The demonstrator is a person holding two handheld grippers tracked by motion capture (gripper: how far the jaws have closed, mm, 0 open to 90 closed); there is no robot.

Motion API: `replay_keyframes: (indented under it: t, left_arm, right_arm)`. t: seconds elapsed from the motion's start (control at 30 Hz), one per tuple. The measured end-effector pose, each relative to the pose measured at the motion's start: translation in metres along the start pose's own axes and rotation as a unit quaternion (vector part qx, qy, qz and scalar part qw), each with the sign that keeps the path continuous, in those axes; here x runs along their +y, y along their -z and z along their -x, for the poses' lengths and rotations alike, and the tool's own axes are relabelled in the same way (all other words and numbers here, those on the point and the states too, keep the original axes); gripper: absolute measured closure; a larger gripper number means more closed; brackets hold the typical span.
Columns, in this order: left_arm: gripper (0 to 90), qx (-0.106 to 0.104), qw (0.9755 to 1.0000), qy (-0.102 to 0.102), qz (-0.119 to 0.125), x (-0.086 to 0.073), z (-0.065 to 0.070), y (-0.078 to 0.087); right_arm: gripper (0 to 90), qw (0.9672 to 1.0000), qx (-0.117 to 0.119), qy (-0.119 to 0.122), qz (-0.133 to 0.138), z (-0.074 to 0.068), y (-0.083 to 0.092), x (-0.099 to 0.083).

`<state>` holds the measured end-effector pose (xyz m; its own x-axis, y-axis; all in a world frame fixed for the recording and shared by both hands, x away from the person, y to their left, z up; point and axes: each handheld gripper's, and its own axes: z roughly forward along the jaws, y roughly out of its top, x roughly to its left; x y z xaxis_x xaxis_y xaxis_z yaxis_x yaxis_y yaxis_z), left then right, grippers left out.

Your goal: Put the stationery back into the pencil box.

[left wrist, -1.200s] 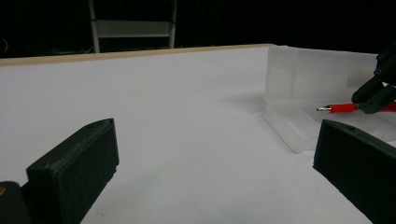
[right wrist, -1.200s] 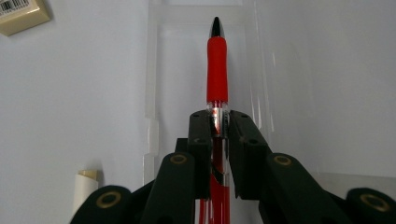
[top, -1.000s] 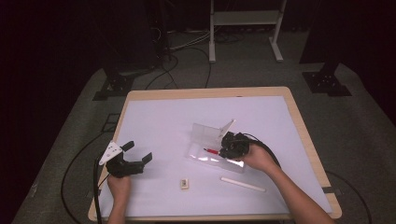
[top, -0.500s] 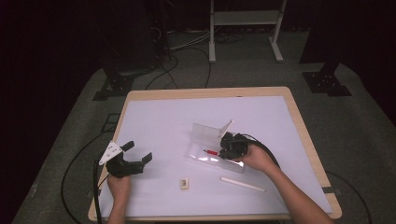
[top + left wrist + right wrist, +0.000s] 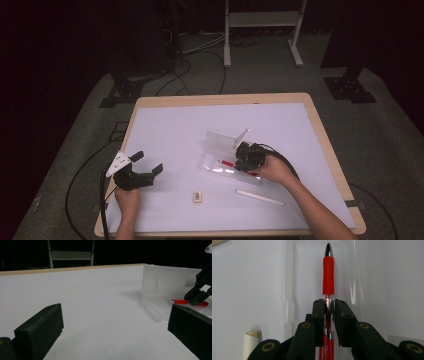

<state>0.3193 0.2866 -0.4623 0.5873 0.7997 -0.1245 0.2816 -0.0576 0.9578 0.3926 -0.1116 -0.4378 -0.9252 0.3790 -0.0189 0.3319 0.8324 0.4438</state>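
No readable labels. Your right gripper (image 5: 329, 305) pinches the red pen (image 5: 328, 275) over the clear case (image 5: 220, 142); jaws just eased slightly. Left gripper (image 5: 145, 167) wide, empty. White table (image 5: 175, 130), dark room.

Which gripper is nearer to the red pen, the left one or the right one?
Right. The right gripper has its jaws on both sides of the red pen, which lies in the clear plastic case. The left gripper is far away, open, near the table's left edge.

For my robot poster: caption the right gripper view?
Right gripper fingers around a red pen over the clear case.
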Motion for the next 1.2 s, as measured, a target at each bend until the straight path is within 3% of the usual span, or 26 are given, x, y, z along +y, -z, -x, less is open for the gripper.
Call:
replay_keyframes:
  t: [0.63,1.2]
  left_arm:
    - [0.0,0.001,1.0,-0.003,-0.002,0.0,0.001,0.0]
    - [0.0,0.001,1.0,-0.003,-0.003,0.0,0.001,-0.001]
  right_arm:
    - [69.6,0.9993,-0.003,-0.001,0.037,-0.008,0.026,-0.01]
    - [49.1,0.9976,-0.003,-0.016,0.068,-0.018,0.051,-0.028]
